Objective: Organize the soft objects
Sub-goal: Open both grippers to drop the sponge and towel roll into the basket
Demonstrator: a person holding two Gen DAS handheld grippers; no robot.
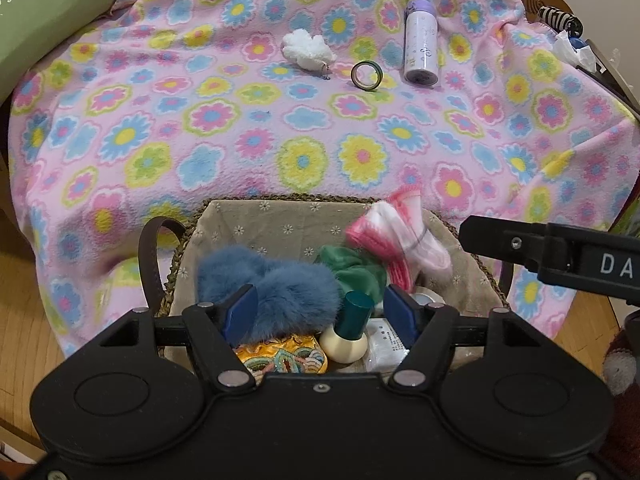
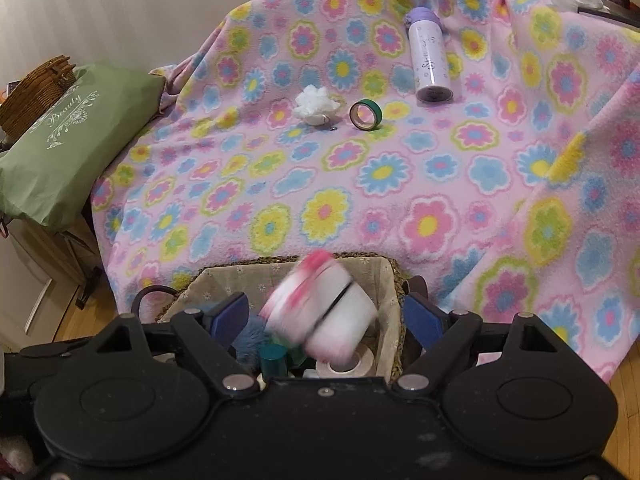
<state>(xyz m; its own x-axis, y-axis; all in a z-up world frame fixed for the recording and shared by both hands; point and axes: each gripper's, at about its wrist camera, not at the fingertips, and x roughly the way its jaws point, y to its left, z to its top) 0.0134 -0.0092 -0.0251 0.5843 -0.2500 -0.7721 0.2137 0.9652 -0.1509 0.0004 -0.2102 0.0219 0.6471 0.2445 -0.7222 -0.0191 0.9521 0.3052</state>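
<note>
The right gripper (image 2: 326, 314) stands spread wide, released, with the blurred pink-and-white rolled sock bundle (image 2: 320, 312) between its fingers, apparently dropping into the woven fabric-lined basket (image 2: 248, 272). The left gripper (image 1: 320, 314) also gapes empty above the basket's fluffy blue fur piece (image 1: 272, 292), probably ready to steady it.

The surface is covered by a pink floral blanket (image 1: 280, 128). Directly on it: a lined woven basket (image 1: 256, 216) at the near edge, and farther back a white fluffy item (image 1: 306, 51), a tape roll (image 1: 367, 75) and a lying purple-capped bottle (image 1: 420, 42).
</note>
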